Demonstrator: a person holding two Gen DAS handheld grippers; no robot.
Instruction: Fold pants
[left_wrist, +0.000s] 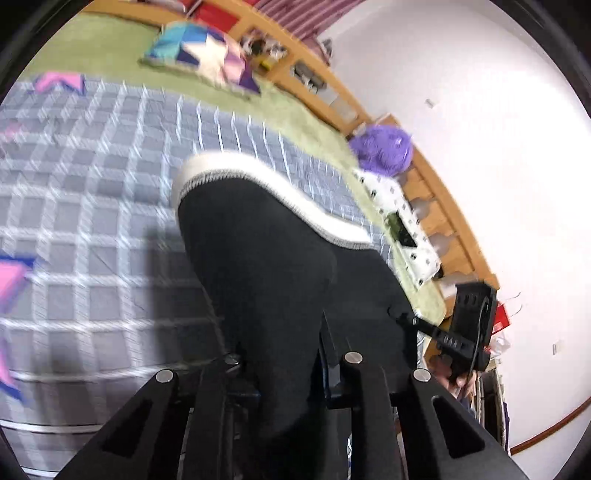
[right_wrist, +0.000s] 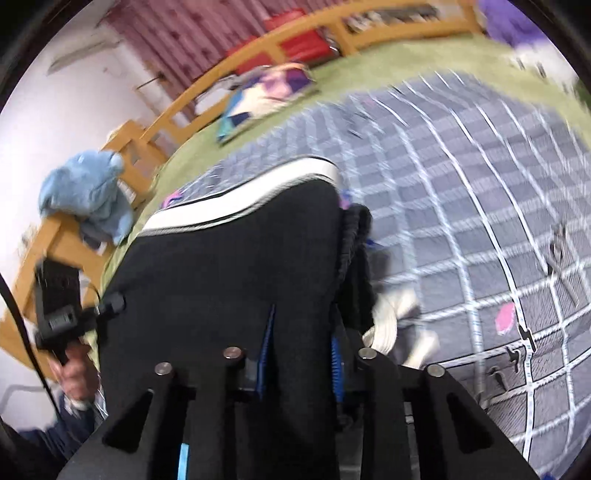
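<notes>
1. The left gripper (left_wrist: 280, 369) has its jaws drawn in tight on a fold of the black pants (left_wrist: 266, 258); the cloth fills the narrow gap between the fingers and spills out ahead of them.
2. The right gripper (right_wrist: 301, 354) is likewise clamped on the pants (right_wrist: 229, 266), with blue finger pads (right_wrist: 266, 347) pressing the dark fabric from either side and little space left between them.
3. Beyond both sets of jaws the pants hang lifted off the bed, stretched from one gripper to the other, the white-trimmed edge (left_wrist: 280, 184) at the far end.
4. Just right of the right jaws, a bunched black edge and a pale cord (right_wrist: 388, 325) dangle from the garment.
5. Under and ahead of the jaws lies the grey checked blanket (left_wrist: 92, 177), blurred.
6. Farther out past the trim sits a patchwork star cushion (left_wrist: 207, 48) on green bedding (left_wrist: 107, 44), against a wooden bed frame (left_wrist: 436, 192).
</notes>
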